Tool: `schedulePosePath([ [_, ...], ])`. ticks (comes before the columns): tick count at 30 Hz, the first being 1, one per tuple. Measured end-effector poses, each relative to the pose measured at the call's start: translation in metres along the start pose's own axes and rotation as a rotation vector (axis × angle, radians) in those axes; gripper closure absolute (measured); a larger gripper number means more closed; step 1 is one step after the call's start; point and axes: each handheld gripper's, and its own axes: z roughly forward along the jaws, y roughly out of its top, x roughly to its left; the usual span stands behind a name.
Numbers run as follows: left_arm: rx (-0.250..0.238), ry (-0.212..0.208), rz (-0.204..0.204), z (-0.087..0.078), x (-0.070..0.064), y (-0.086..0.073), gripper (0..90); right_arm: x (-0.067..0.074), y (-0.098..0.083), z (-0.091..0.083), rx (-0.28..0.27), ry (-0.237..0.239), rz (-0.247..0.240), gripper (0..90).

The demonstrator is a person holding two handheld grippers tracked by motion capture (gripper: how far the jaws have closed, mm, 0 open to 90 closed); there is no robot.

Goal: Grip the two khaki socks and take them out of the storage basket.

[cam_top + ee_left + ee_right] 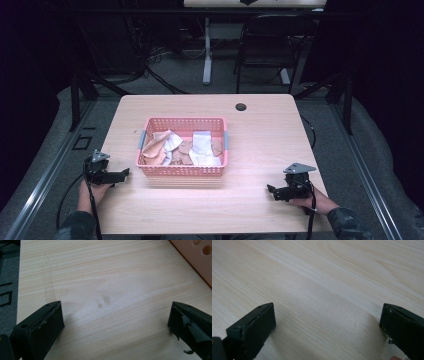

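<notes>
High view: left gripper rests on the light wooden tabletop at the left edge, held by the person's left hand, its tips pointing right toward the pink plastic basket, which stands just beside it, near but not touching. Inside the basket lie crumpled cloths in peach, white and brownish tones. Well apart to the right of the basket, the right gripper sits near the front right corner in the person's right hand, tips pointing left. Left gripper view adds what the overhead picture cannot settle: jaws spread wide with bare wood between them, frayed padding on the right-hand jaw, and a perforated basket corner at the upper right. Right gripper view likewise shows jaws wide apart over bare wood grain, nothing between them.
</notes>
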Motion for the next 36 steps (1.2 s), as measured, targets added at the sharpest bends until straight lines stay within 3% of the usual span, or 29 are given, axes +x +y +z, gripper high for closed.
schedulePosePath([
  [22,0.002,-0.008,0.007,-0.001,0.001,0.000,0.0,0.000,0.000,0.001,-0.006,0.013,0.006,0.0],
  [27,0.021,-0.020,0.020,-0.004,0.001,-0.001,0.0,-0.001,0.002,0.002,0.002,0.016,-0.017,0.0],
  [36,0.037,-0.076,-0.025,-0.022,0.006,0.013,0.1,0.000,0.002,0.002,0.001,0.016,-0.015,0.0],
])
